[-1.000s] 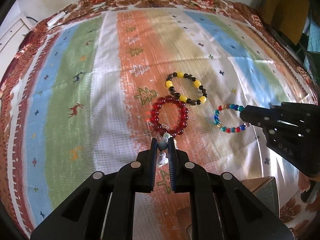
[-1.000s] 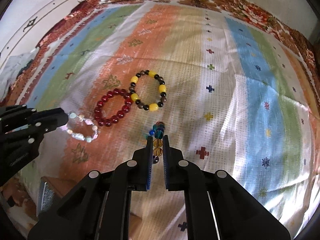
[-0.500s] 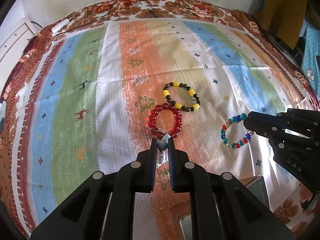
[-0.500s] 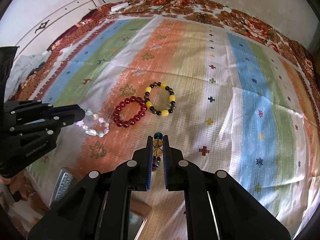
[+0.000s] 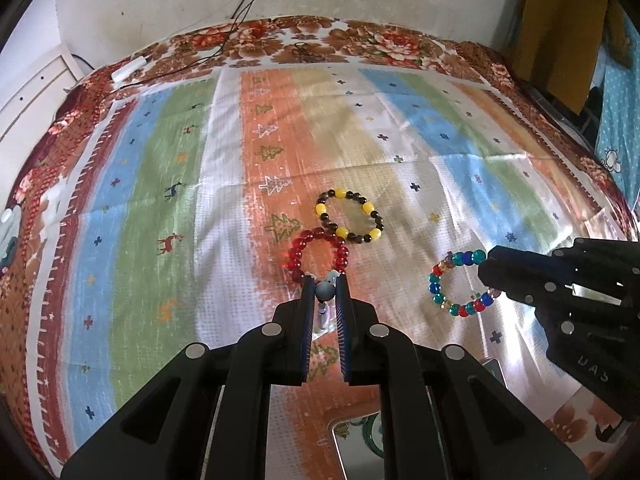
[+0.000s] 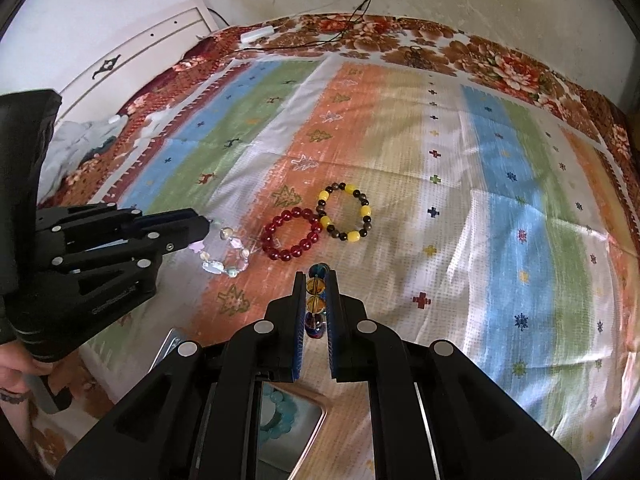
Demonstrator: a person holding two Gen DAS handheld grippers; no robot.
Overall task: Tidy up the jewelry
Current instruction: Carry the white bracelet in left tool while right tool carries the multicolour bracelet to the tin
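My left gripper is shut on a pale clear-bead bracelet, held above the striped cloth; one grey bead shows between its fingers. My right gripper is shut on a multicolour bead bracelet, which hangs from it in the left wrist view. A red bead bracelet and a yellow-and-black bead bracelet lie side by side on the cloth, touching, just beyond both grippers. They also show in the right wrist view, the red bracelet and the yellow-and-black bracelet.
A tray with a wooden rim lies under the grippers near the front edge, with a turquoise bead bracelet in it. The striped cloth covers a bed. A white cable and adapter lie at the far edge.
Both grippers have risen and pulled back toward the front with their bracelets, so more cloth and the tray below come into view. The red and yellow-and-black bracelets have not moved.
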